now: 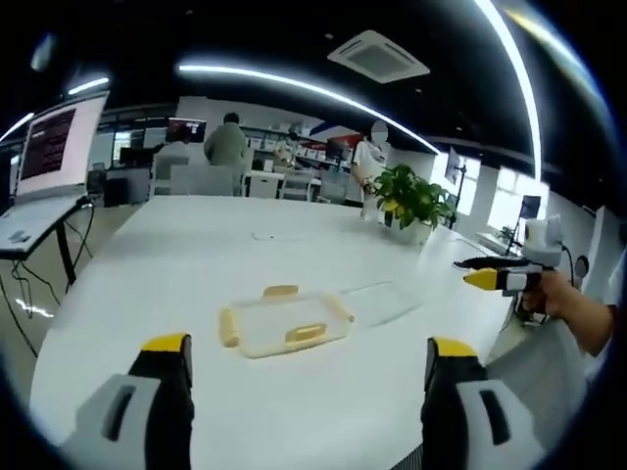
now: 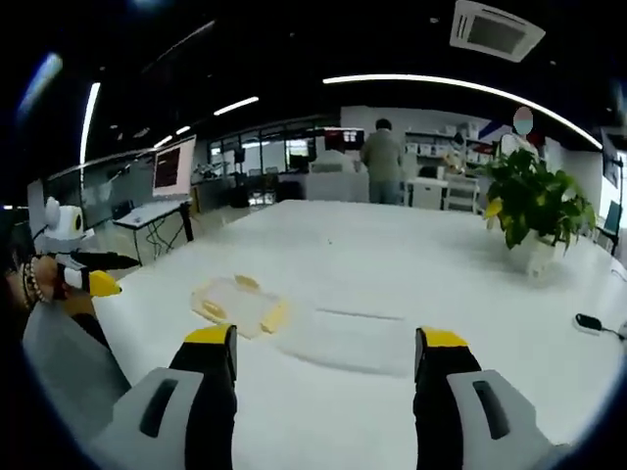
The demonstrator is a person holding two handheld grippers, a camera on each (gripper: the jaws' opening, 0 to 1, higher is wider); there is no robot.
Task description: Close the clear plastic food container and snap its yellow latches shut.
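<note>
I hold both tongs over a white bench (image 1: pixel 147 294), jaws spread wide and gripping nothing: left tongs (image 1: pixel 309 357), right tongs (image 2: pixel 328 352). The clear container (image 1: pixel 284 328) with yellow latches (image 1: pixel 307 333) lies on the bench ahead, between the left tongs' jaws. Its lid (image 2: pixel 358 338), faint against the white and seemingly detached, lies flat beside it. A potted plant (image 2: pixel 534 211) stands farther back.
</note>
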